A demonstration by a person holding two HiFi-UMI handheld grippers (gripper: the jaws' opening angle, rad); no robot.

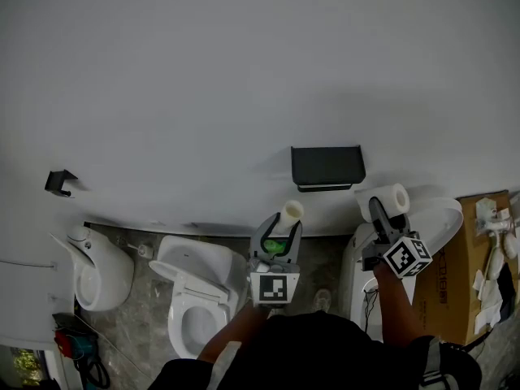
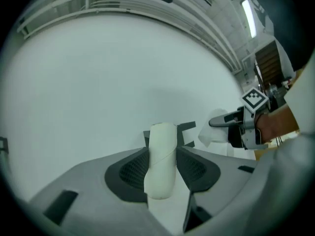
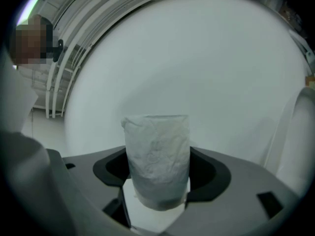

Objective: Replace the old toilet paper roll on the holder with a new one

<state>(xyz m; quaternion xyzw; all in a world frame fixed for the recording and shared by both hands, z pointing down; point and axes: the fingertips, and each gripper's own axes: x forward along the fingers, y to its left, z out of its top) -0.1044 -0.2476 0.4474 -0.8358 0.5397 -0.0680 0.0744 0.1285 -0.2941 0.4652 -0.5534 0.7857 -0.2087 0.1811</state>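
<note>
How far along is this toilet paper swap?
Done: the old cardboard tube is off the black holder, clamped in the left hand-held gripper. In hand: the right hand-held gripper grips the new roll. Left: fitting that roll onto the holder, which looks empty, and discarding the tube.

Plain white wall (image 1: 244, 71), grey stone floor (image 1: 142, 319), white toilet (image 1: 195, 291), cardboard box (image 1: 467, 275) at right

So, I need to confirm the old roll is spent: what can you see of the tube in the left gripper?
The tube is a slim, off-white, bare cardboard core with a spiral seam, no paper left. The fingers of the left gripper clamp its sides; it juts past their tips, touching nothing else.
</note>
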